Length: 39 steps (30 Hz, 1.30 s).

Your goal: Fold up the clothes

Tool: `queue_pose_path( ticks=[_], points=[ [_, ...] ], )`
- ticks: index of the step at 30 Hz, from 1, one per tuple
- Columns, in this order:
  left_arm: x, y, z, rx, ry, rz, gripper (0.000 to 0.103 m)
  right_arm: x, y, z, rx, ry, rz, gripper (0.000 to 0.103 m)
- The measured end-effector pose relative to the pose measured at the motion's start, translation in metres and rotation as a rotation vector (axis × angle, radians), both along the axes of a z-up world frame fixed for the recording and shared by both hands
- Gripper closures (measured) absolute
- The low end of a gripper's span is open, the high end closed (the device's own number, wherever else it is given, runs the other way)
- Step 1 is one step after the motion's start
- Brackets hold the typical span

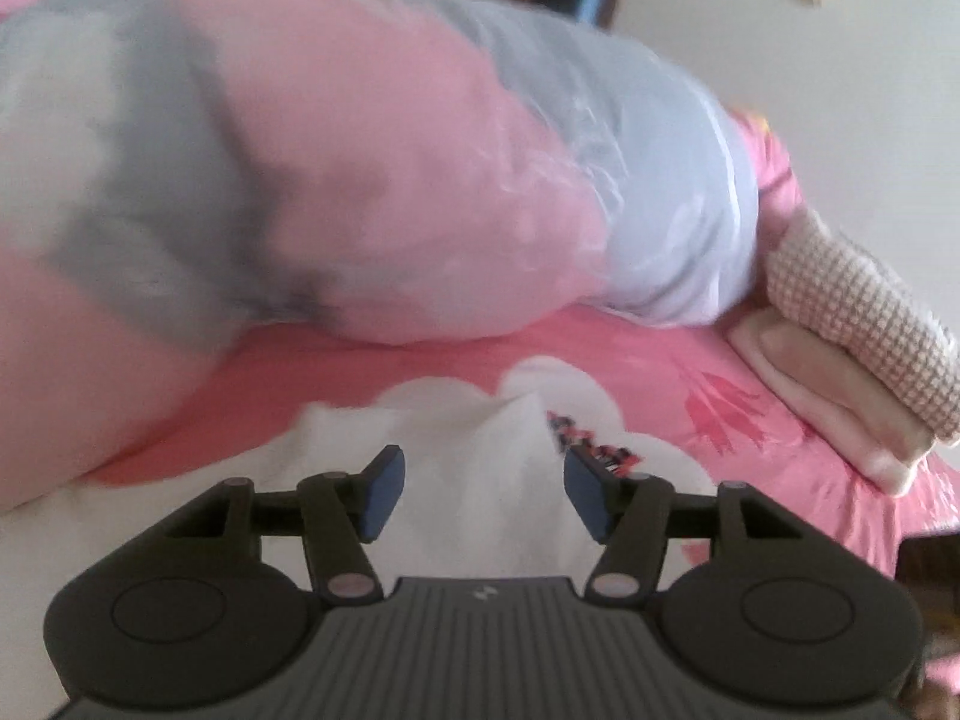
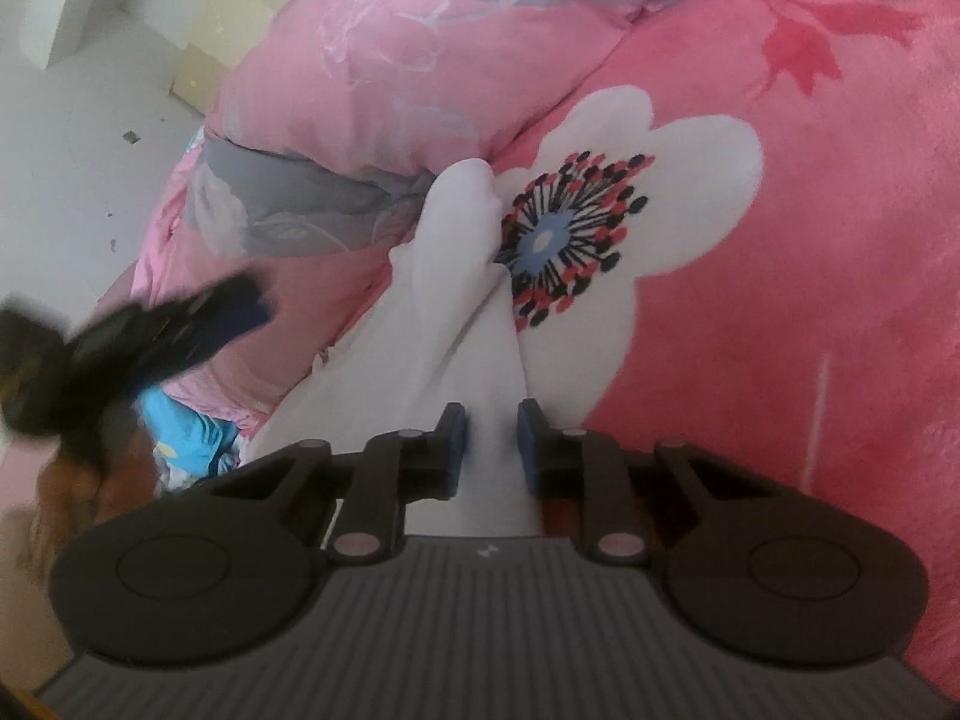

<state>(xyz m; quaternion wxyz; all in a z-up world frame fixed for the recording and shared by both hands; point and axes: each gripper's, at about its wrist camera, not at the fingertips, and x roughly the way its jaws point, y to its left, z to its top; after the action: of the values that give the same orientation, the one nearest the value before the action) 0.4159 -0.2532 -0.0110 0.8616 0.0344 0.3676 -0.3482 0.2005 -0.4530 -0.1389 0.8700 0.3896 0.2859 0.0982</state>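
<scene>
On the bed, L wrist view: left gripper [image 1: 483, 495] hovered jaws apart over a white garment [image 1: 468, 450], holding nothing, prob. lined up for a pinch. Folded towels [image 1: 840, 384] sat at the right edge, bagged quilt [image 1: 372, 180] behind.

R wrist view: right gripper [image 2: 491, 447] was clamped on the garment [image 2: 456, 276], stretching it taut across the pink floral blanket [image 2: 780, 252]. Left gripper [image 2: 180, 324] blurred; pale floor [image 2: 90, 120] beyond.

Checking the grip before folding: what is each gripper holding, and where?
Right gripper pinches a raised fold of the white garment. Left gripper is open, holding nothing.
</scene>
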Motion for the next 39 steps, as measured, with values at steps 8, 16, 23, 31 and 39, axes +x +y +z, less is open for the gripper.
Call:
queue_pose_path(
  ticks=[8,16,23,31,39],
  points=[
    [0.045,-0.065,-0.02,0.063,0.104,-0.025,0.041,0.001,0.001,-0.001,-0.022,-0.009,0.008,0.085],
    [0.064,-0.09,-0.041,0.135,0.204,-0.034,0.095,0.003,0.002,-0.001,-0.04,-0.009,0.013,0.085],
    [0.069,-0.047,-0.034,-0.096,0.234,0.081,0.097,0.002,0.001,-0.001,-0.033,-0.013,0.014,0.085],
    [0.077,-0.001,-0.04,-0.217,0.231,0.152,0.097,0.002,0.0,-0.001,-0.033,-0.009,0.007,0.087],
    [0.067,0.002,-0.033,-0.221,0.174,0.157,0.045,0.001,-0.001,-0.002,-0.031,-0.005,0.005,0.089]
  ],
)
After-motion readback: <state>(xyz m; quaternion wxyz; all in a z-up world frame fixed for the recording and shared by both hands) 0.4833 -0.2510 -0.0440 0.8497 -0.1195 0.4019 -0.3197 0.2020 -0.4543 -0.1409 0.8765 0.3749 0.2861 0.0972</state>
